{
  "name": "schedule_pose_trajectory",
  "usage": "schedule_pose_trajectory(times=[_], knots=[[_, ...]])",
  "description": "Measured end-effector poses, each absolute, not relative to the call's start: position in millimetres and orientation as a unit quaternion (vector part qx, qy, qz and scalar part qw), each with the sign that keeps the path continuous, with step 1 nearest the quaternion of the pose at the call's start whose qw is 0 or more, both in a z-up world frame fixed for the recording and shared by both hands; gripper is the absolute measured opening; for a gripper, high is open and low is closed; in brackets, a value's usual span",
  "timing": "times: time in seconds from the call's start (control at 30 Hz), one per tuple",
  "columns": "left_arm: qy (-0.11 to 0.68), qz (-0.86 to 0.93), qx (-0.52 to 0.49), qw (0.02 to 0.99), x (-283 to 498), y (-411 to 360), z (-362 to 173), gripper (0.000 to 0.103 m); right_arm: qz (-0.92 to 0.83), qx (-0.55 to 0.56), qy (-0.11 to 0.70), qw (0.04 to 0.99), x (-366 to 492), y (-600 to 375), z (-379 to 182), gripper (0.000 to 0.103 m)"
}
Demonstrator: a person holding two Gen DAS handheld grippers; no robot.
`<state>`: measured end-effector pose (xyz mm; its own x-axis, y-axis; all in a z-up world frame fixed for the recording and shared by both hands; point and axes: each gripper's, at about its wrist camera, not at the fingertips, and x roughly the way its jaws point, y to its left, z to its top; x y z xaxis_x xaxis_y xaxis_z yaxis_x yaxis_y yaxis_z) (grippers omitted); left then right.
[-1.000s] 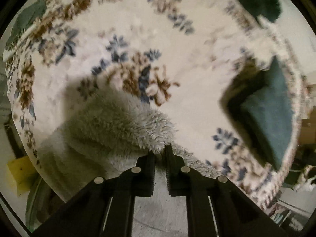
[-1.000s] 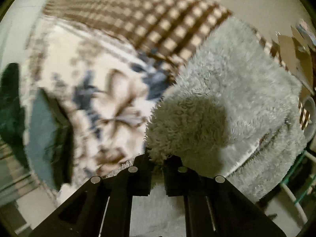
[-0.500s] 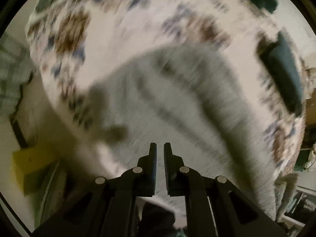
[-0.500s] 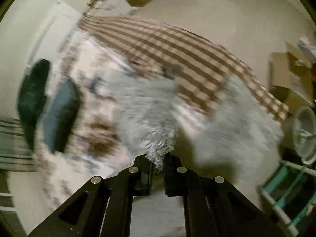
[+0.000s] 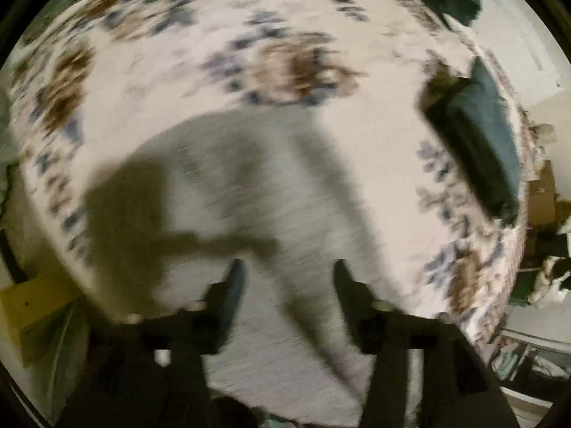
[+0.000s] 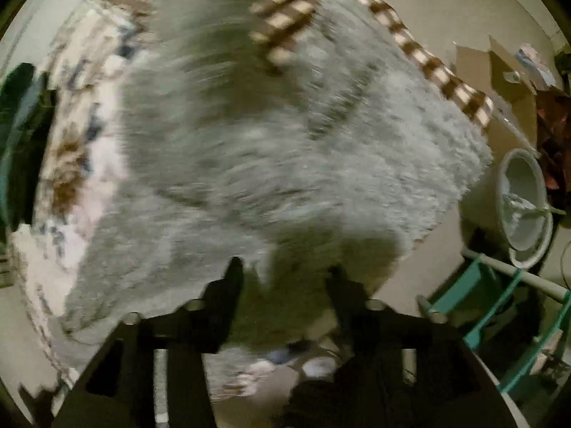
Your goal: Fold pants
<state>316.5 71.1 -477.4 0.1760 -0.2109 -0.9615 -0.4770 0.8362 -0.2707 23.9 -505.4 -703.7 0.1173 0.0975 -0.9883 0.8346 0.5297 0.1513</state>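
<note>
The grey fluffy pants (image 5: 249,185) lie spread on a floral blanket (image 5: 185,71); they also fill the middle of the right wrist view (image 6: 303,149). Both views are blurred by motion. My left gripper (image 5: 288,278) is open and empty, just above the near part of the pants. My right gripper (image 6: 283,278) is open and empty too, above the near edge of the pants. The black fingers (image 5: 232,285) stand wide apart in each view.
A folded dark teal garment (image 5: 481,142) lies on the blanket at the right. A brown checked blanket (image 6: 285,3) lies beyond the pants. A white bucket (image 6: 524,203), a teal rack (image 6: 499,303) and cardboard (image 6: 499,71) stand on the floor at the right.
Both grippers, shut on the pants' edge a second ago, have opened and let the pants drop onto the blanket. The pants now lie spread out.
</note>
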Motion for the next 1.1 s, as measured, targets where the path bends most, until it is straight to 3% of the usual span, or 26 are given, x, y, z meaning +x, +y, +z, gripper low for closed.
schedule_pose_trajectory(times=[0.13, 0.3, 0.33, 0.4, 0.47, 0.7, 0.87, 0.9, 1.0, 1.1], knots=[[0.678, 0.093, -0.207, 0.699, 371, 23, -506, 0.062, -0.284, 0.385, 0.592, 0.649, 24, -501, -692, 0.074], [0.728, 0.133, -0.138, 0.658, 391, 3, -563, 0.060, -0.283, 0.402, 0.588, 0.643, 26, -500, -698, 0.078], [0.733, 0.137, -0.121, 0.655, 390, 2, -573, 0.042, -0.283, 0.404, 0.587, 0.642, 28, -498, -698, 0.078], [0.731, 0.133, -0.110, 0.660, 381, 5, -580, 0.017, -0.285, 0.408, 0.590, 0.636, 30, -500, -702, 0.078], [0.710, 0.116, -0.122, 0.684, 360, 18, -570, 0.013, -0.283, 0.413, 0.591, 0.632, 31, -501, -705, 0.078], [0.697, 0.151, -0.189, 0.675, 224, 101, -554, 0.013, -0.276, 0.400, 0.608, 0.628, 27, -507, -706, 0.078], [0.647, 0.201, -0.348, 0.648, 145, 161, -560, 0.015, -0.272, 0.374, 0.626, 0.627, 28, -508, -707, 0.078], [0.633, 0.206, -0.371, 0.647, 138, 169, -558, 0.018, -0.270, 0.373, 0.629, 0.627, 29, -507, -707, 0.078], [0.595, 0.215, -0.397, 0.665, 133, 185, -554, 0.040, -0.263, 0.370, 0.633, 0.628, 30, -503, -706, 0.078], [0.586, 0.228, -0.395, 0.670, 137, 191, -562, 0.042, -0.255, 0.382, 0.628, 0.629, 30, -499, -704, 0.078]])
